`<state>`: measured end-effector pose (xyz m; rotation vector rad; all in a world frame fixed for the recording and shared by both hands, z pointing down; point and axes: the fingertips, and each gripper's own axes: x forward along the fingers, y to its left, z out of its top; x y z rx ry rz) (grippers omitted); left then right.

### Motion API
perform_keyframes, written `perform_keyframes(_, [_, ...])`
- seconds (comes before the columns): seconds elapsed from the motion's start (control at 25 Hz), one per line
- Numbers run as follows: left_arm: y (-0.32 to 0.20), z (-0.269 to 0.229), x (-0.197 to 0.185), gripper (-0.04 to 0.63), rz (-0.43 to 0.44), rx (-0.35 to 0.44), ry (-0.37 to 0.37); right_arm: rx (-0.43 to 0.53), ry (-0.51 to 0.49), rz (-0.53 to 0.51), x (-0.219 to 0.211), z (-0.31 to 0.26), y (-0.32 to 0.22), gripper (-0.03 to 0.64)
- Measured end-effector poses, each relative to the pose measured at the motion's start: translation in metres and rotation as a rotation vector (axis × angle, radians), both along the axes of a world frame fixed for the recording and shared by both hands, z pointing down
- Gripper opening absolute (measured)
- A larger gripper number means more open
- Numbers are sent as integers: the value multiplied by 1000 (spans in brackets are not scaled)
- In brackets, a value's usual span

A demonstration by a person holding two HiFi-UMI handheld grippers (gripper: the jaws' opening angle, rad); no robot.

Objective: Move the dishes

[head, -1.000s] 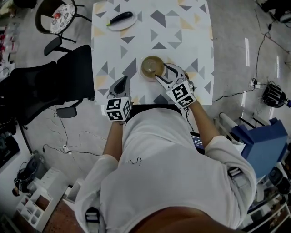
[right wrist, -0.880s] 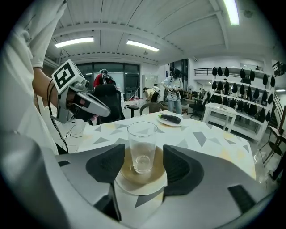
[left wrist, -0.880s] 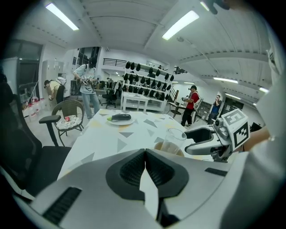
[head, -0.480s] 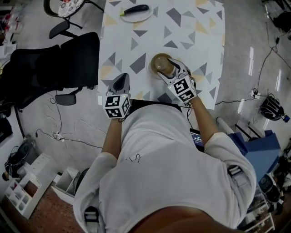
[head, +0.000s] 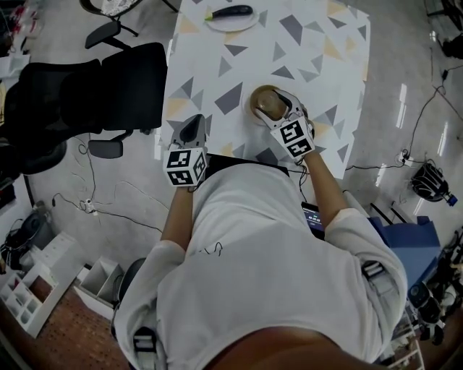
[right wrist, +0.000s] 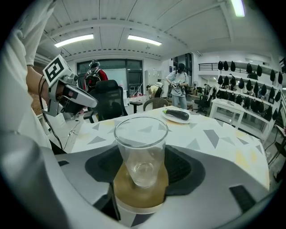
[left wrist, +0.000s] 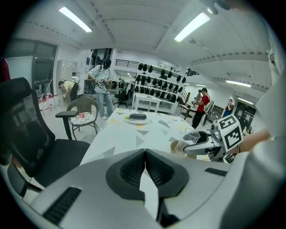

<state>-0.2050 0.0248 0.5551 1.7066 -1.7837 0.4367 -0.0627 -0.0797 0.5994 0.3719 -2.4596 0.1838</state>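
I'm seeing the clear glass (right wrist: 140, 147) standing upright on a round brown saucer (right wrist: 139, 192), which is sitting near the front edge of the patterned table (head: 217, 79), on my right. My right gripper (right wrist: 144, 167) is straddling both. Its jaws have just been opening and are now spread wide, pads not pressing on the glass (the saucer is nearly filling the gap). My left gripper (left wrist: 144, 157) is hovering at the table's near left edge, jaws pressed together on nothing. At the far end an aubergine (head: 233, 11) is lying on a white plate (head: 231, 26).
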Motion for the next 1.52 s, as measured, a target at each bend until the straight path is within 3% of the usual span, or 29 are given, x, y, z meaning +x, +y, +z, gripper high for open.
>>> perform_keyframes(0.76, [-2, 3, -9, 20, 26, -10, 7, 20, 12, 30, -7, 2, -1, 273])
perform_keyframes(1.52, [-49, -5, 23, 20, 168, 36, 14, 61, -101, 146, 1, -59, -21, 273])
